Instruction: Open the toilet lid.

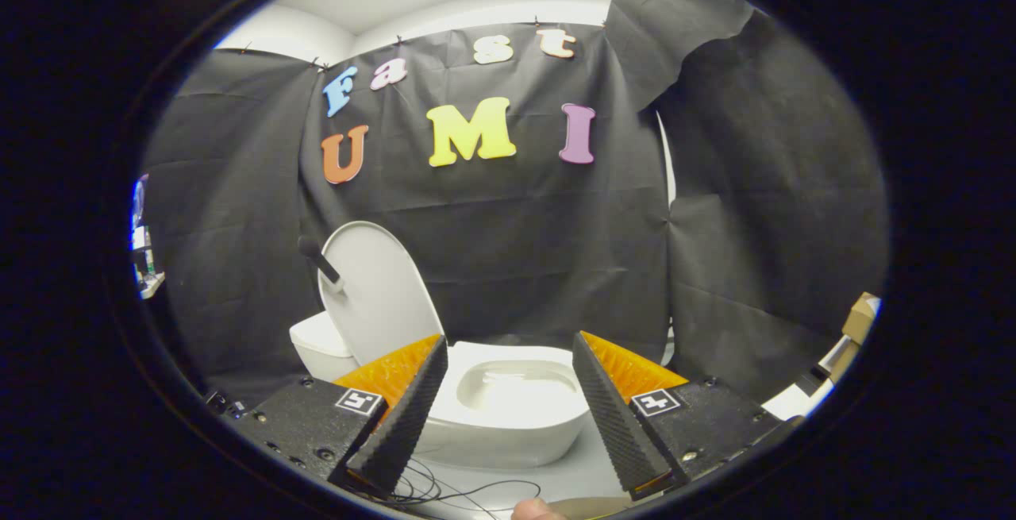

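A white toilet point(508, 425) stands ahead on the floor, its bowl showing between my two fingers. Its white lid point(381, 298) is raised, standing almost upright against the tank point(317, 345) at the back left. A dark handle point(317, 258) sticks out from the lid's left edge. My gripper point(508, 349) is open, with a wide gap between the fingers and nothing held. The fingertips sit just short of the bowl and to the right of the lid, touching neither.
Black cloth walls close in behind and to both sides of the toilet. Thin dark cables point(444, 492) lie on the pale floor in front of the bowl. A cardboard box point(861, 317) sits far right. A fingertip point(536, 510) shows below the gripper.
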Motion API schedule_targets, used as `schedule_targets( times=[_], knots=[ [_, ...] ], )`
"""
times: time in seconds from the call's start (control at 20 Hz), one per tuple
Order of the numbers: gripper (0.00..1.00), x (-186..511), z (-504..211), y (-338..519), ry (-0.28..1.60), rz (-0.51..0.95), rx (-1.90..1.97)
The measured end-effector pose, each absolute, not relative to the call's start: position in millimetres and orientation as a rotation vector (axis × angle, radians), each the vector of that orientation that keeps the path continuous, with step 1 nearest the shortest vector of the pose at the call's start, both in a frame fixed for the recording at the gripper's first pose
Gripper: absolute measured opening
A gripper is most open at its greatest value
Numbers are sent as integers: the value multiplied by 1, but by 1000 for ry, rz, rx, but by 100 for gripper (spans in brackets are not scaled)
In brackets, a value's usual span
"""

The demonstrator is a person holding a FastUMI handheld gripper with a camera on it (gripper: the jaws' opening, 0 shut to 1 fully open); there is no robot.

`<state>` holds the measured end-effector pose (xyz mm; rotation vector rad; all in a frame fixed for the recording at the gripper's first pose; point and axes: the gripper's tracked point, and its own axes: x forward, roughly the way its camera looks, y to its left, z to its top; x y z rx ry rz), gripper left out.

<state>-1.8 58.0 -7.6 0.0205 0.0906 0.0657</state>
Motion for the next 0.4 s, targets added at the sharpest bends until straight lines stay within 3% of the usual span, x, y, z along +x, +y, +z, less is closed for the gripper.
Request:
schedule_targets(
  times=[0.4],
  knots=[
    [99, -16, 14, 25, -88, 69, 231]
  ],
)
